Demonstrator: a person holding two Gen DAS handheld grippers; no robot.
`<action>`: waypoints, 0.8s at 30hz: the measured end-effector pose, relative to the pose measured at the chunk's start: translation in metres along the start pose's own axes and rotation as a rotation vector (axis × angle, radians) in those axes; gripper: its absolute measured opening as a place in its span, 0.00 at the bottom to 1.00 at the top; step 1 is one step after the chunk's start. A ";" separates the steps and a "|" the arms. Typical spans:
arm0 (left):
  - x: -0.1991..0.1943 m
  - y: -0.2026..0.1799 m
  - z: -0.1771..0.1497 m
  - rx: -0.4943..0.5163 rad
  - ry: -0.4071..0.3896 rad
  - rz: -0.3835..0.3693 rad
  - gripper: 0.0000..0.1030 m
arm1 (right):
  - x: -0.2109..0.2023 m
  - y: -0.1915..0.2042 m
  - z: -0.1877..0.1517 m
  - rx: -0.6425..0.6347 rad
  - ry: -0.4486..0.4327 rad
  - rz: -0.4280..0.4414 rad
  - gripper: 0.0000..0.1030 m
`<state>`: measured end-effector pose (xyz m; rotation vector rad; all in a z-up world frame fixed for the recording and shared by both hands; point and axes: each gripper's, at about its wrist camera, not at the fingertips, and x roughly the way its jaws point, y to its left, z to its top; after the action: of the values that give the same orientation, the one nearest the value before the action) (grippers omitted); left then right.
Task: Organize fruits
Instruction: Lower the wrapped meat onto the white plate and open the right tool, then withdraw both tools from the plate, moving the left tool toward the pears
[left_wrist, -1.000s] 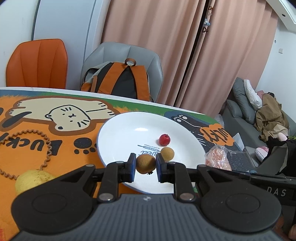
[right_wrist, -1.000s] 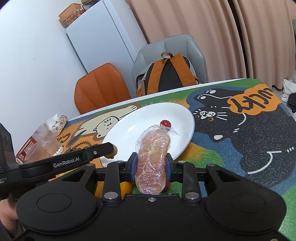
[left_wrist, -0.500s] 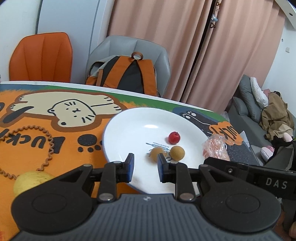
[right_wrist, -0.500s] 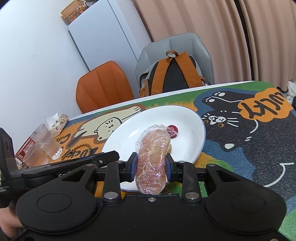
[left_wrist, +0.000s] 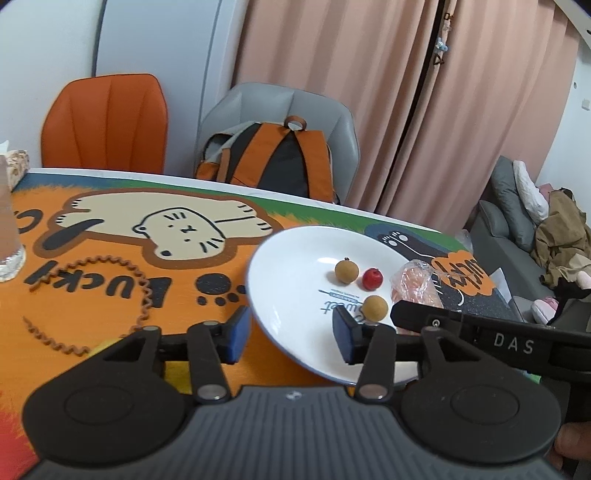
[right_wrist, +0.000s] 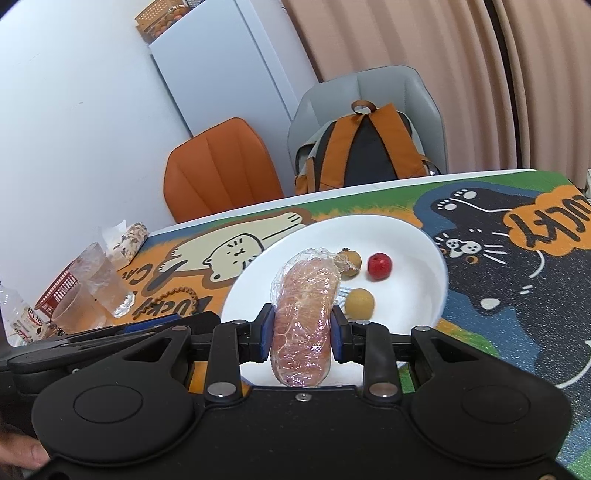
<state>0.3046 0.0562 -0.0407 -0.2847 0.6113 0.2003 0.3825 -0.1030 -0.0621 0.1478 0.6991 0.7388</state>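
A white plate (left_wrist: 291, 295) (right_wrist: 413, 243) on the cartoon mat holds two small tan round fruits (left_wrist: 346, 272) (left_wrist: 374, 307) and a small red fruit (left_wrist: 372, 279) (right_wrist: 379, 266). My left gripper (left_wrist: 290, 329) is open and empty over the plate's near left rim. My right gripper (right_wrist: 302, 334) is shut on a plastic-wrapped orange fruit piece (right_wrist: 304, 317), held above the plate's near side; it also shows in the left wrist view (left_wrist: 415, 286). A yellow fruit (left_wrist: 173, 369) lies mostly hidden under my left gripper.
Drinking glasses (right_wrist: 98, 284), a red basket (right_wrist: 55, 299), a snack packet (right_wrist: 129, 240) and a bottle (right_wrist: 22, 317) stand at the table's left. An orange chair (left_wrist: 105, 123) and a grey chair with a backpack (left_wrist: 273, 158) are behind the table.
My left gripper let go of a tan fruit onto the plate, opened wide and drew back to the left. My right gripper moved over the plate with the wrapped piece.
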 end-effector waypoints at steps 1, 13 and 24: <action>-0.002 0.001 0.000 -0.001 -0.002 0.004 0.51 | 0.000 0.002 0.001 -0.003 -0.002 0.002 0.28; -0.032 0.014 -0.002 -0.018 -0.043 0.048 0.84 | -0.022 0.008 0.002 -0.015 -0.046 -0.038 0.63; -0.059 0.023 -0.007 -0.021 -0.062 0.065 0.90 | -0.048 0.017 -0.005 -0.018 -0.068 -0.045 0.93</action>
<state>0.2470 0.0697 -0.0159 -0.2782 0.5581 0.2777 0.3445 -0.1227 -0.0345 0.1395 0.6290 0.6934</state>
